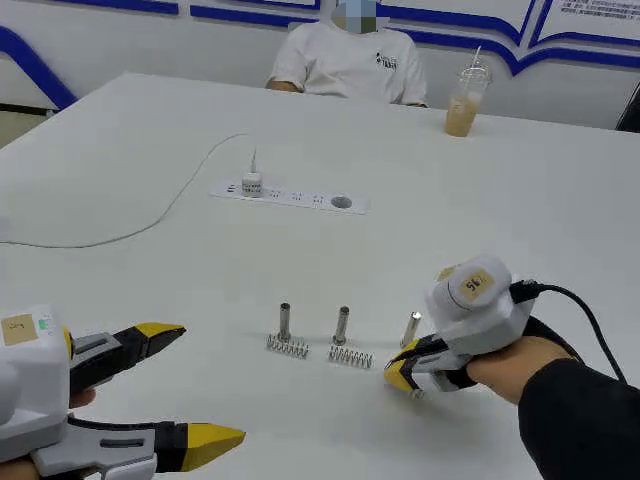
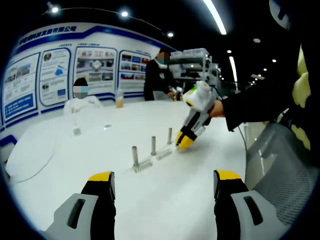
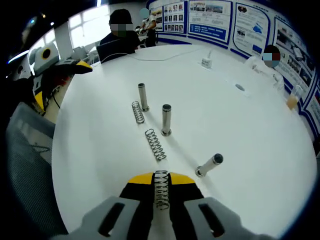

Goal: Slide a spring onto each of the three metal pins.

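R tool [image 3: 161, 180] tight on spring [image 3: 161, 196] nr tilted pin [image 3: 210, 165]; L tool [image 2: 165, 176] wide apart

It looked like a company meeting or showroom space: a wide white surface [image 1: 480, 200], blue-trimmed display boards [image 2: 95, 67] along the wall, ceiling strip lights [image 2: 216, 17], a power strip [image 1: 290, 197] and an iced drink [image 1: 464, 105] on it.
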